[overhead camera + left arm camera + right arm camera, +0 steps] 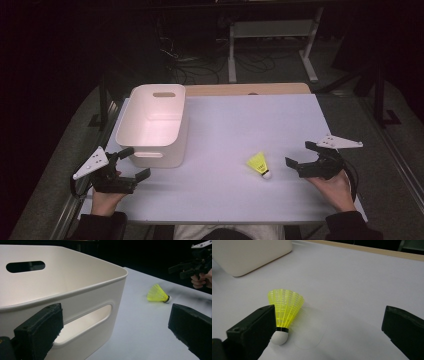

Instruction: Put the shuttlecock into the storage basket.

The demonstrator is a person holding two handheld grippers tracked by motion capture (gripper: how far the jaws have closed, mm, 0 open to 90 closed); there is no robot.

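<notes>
I am just about to go for the yellow shuttlecock [259, 163]. It lies on its side on the white bench [240, 125], well away from the white plastic bin [155, 125], on the bin's right as seen from above. Its white cork tip points toward me and its yellow skirt points away.

My right claw [300, 160] is near the shuttlecock, on the side away from the bin. Its jaws are wide open and hold nothing. In the right gripper view the shuttlecock [284, 312] sits close to one jaw, not in the middle of the gap.

My left claw [134, 162] is just beside the near wall of the bin, by its handle hole. It is wide open too and holds nothing. In the left gripper view I see the bin [75, 290] up close and the shuttlecock [158, 293] farther off.

I think the job is to put the shuttlecock in the bin, and the picking up has not begun. Next I should slide my right claw over so the shuttlecock is in the middle of the gap. Then I should close softly, because the skirt looks thin and easy to squash.
</notes>
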